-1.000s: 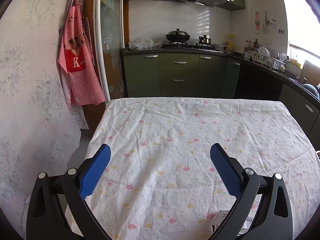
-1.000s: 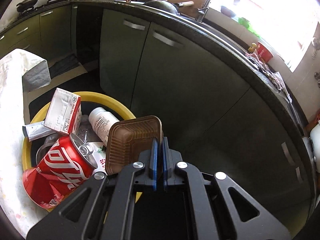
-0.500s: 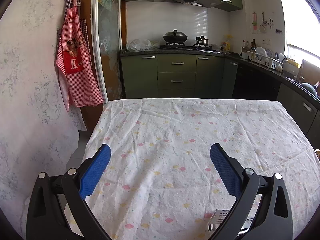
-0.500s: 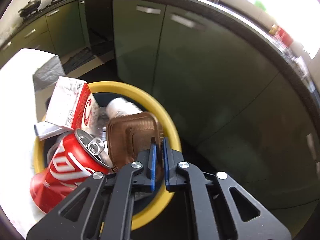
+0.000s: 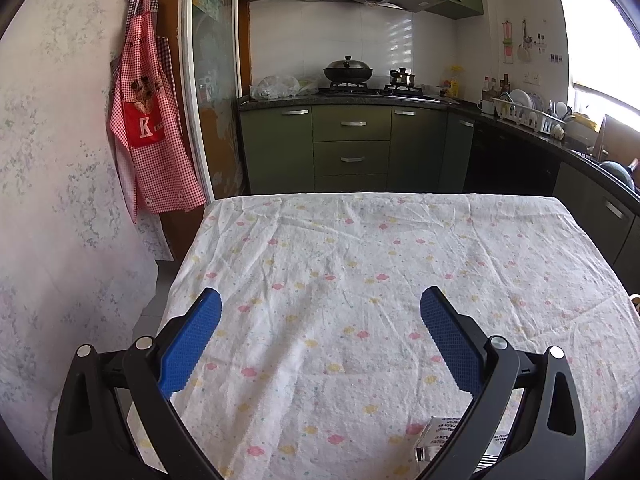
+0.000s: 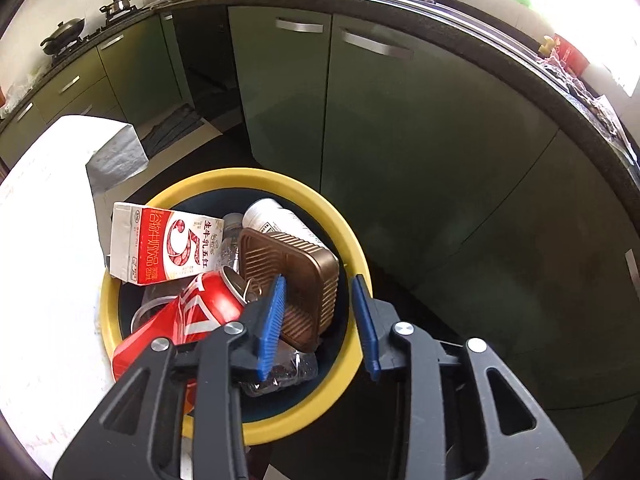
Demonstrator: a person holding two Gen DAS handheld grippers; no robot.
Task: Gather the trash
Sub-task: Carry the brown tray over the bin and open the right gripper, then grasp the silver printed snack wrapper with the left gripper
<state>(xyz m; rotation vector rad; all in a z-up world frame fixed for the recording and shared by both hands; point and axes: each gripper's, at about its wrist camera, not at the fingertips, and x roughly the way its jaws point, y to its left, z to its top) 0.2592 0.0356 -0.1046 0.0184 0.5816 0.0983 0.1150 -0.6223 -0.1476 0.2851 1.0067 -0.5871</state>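
**Brown tray released over the yellow bin**

The right gripper [image 6: 320,320] points down into the yellow-rimmed bin [image 6: 352,240]; its fingers [image 6: 272,320] have just been opening and stand apart, free of the brown plastic tray [image 6: 292,276] (it lies tilted between them, on top of the trash). Beside the tray lie a red soda can [image 6: 188,316], a red-and-white milk carton [image 6: 160,248] and a white bottle [image 6: 272,216]. Beyond the bin stand green cabinets [image 6: 400,140].

The left gripper [image 5: 320,336] hovers over the table [image 5: 340,260], fingers spread wide with nothing between them. A printed label [image 5: 440,432] lies near its right finger. Farther off, a red checked apron [image 5: 152,128] hangs.
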